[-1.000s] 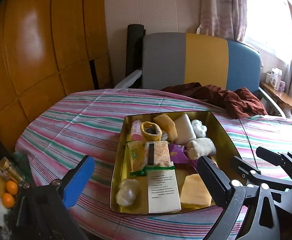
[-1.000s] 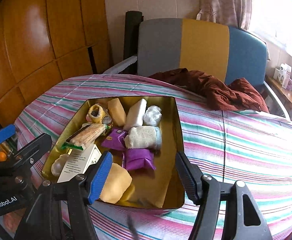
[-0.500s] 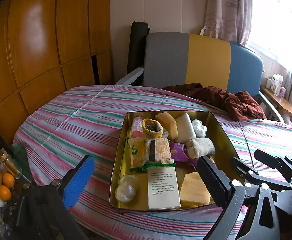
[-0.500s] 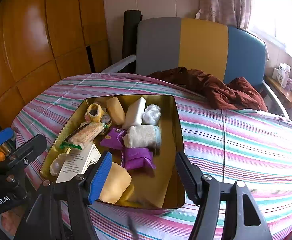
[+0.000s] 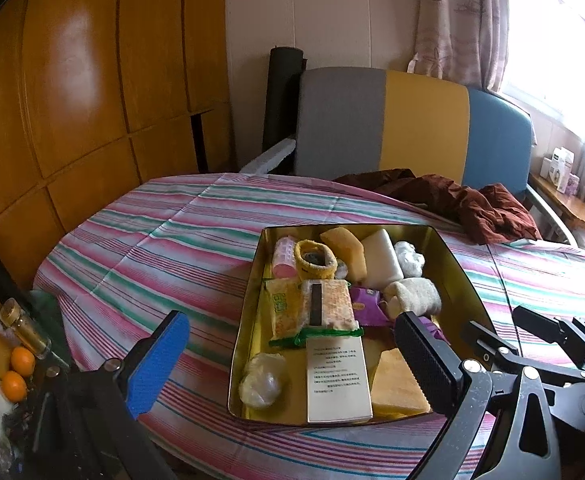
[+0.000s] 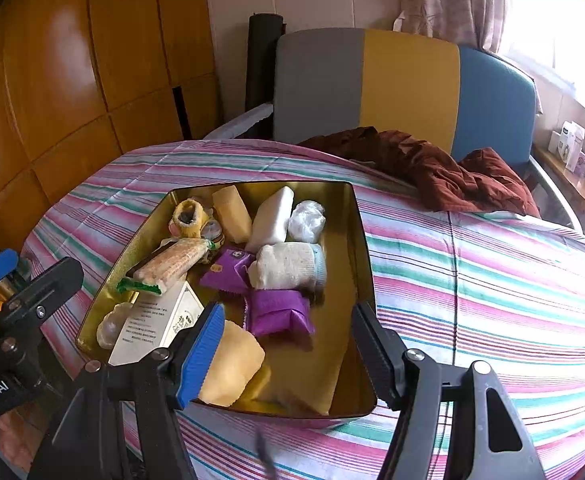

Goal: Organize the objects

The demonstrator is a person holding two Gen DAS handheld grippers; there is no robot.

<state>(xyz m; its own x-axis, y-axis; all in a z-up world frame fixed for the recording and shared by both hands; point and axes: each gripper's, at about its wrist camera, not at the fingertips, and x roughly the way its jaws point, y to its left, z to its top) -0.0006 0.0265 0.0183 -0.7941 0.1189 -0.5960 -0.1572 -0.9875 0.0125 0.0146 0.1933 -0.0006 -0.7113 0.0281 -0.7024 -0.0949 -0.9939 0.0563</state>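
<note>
Gold tin [image 5: 458,272] packed with snacks and small goods sits on a striped cloth-covered bench [image 5: 164,240], both hand-held grippers poised at its near edge.

Left hand-held gripper [image 5: 292,364], at the bottom of the left wrist view, stands wide and empty, its blue pad at lower left over the cloth, its black pad over the tin's near right corner; right hand-held gripper [image 6: 288,356], low in the right wrist view, is likewise parted and holds nothing, a yellow sponge [image 6: 236,364] just behind its blue pad; inside the tin lie a white box [image 5: 338,380], a corn-snack packet [image 5: 326,304], purple packets [image 6: 278,312], a rolled white sock [image 6: 288,266] and a white block [image 5: 380,256]; dark red cloth [image 5: 452,200] lies crumpled at upper right, before a grey, yellow and blue chair [image 5: 412,124]; two oranges [image 5: 16,372] show at far left.
</note>
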